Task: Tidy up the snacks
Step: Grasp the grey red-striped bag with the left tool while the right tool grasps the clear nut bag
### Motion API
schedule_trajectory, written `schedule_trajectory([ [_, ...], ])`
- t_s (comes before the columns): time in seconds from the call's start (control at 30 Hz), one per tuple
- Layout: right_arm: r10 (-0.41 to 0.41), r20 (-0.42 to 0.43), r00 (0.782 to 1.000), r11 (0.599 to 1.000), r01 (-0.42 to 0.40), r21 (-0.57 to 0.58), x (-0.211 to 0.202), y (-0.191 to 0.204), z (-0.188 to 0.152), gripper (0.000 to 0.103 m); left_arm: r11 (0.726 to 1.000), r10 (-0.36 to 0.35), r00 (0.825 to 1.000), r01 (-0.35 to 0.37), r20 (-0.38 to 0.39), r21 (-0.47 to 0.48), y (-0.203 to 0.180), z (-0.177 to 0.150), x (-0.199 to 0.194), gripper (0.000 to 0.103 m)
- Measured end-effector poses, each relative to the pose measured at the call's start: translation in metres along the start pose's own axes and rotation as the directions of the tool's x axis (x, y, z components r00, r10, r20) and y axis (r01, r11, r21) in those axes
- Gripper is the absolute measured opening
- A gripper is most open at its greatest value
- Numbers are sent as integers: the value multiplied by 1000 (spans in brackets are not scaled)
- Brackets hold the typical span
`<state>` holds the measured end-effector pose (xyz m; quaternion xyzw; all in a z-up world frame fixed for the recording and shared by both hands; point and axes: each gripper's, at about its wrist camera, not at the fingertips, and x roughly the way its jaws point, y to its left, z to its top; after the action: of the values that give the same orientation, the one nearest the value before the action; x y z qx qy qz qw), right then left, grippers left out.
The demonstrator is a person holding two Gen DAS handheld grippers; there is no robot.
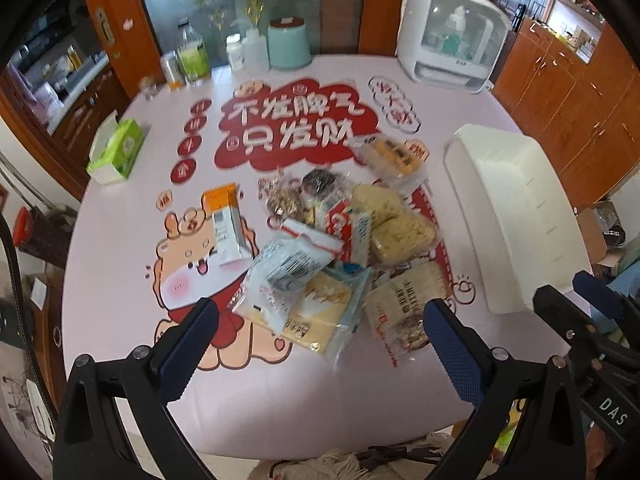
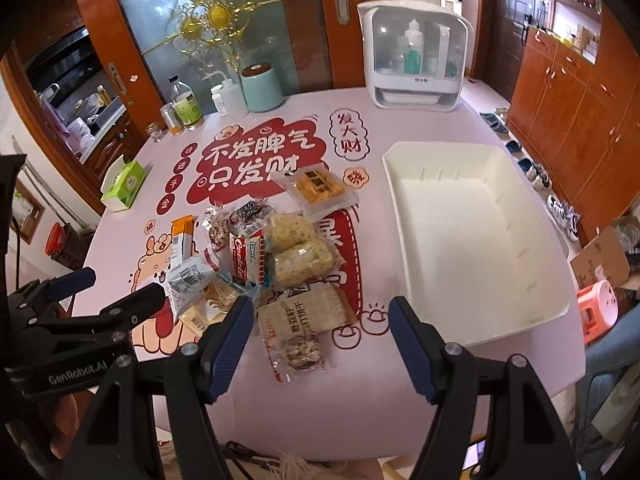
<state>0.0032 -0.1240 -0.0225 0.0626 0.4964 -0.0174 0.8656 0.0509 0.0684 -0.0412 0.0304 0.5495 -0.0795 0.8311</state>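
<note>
Snacks (image 2: 276,256) heaped in one loose pile mid-surface (image 2: 304,392), packets overlapping: noodle bricks, a cookie pack, a cracker pack nearest the edge, an orange-and-white carton (image 1: 226,224) lying apart on the left. White bin (image 2: 472,240) sits empty just right of the pile, long side toward it, likely so packets can go straight across. Left gripper (image 1: 320,332) hovers above the pile's near edge, jaws released, nothing between them. Right gripper (image 2: 322,336) hangs over the cracker pack (image 2: 308,320), jaws spread about halfway and empty. Both point steeply down, which reads as lining up for first picks. Tissue box (image 1: 116,152), bottles and a sterilizer cabinet (image 2: 412,64) stand along the far rim, clear of the work
</note>
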Motion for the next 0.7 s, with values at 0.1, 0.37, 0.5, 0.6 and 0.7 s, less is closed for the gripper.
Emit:
schedule_trajectory([
  [0.1, -8, -32, 999, 999, 9, 32, 10, 4, -2, 70, 1000, -13, 999, 13, -40, -12, 15, 1, 16, 101],
  [0.37, -3, -134, 991, 991, 21, 129, 50, 6, -15, 70, 1000, -4, 993, 7, -122, 27, 45, 0, 59, 101],
  [0.5, 51, -193, 980, 979, -11, 203, 80, 3, -31, 70, 997, 2, 987, 11, -159, 79, 49, 3, 80, 101],
  [0.6, 85, -227, 970, 966, -24, 258, 102, 0, -42, 70, 993, 0, 984, 21, -178, 118, 51, 6, 97, 101],
  [0.7, 113, -255, 960, 944, -24, 330, 123, -6, -54, 70, 991, -11, 977, 39, -213, 129, 54, 11, 118, 101],
])
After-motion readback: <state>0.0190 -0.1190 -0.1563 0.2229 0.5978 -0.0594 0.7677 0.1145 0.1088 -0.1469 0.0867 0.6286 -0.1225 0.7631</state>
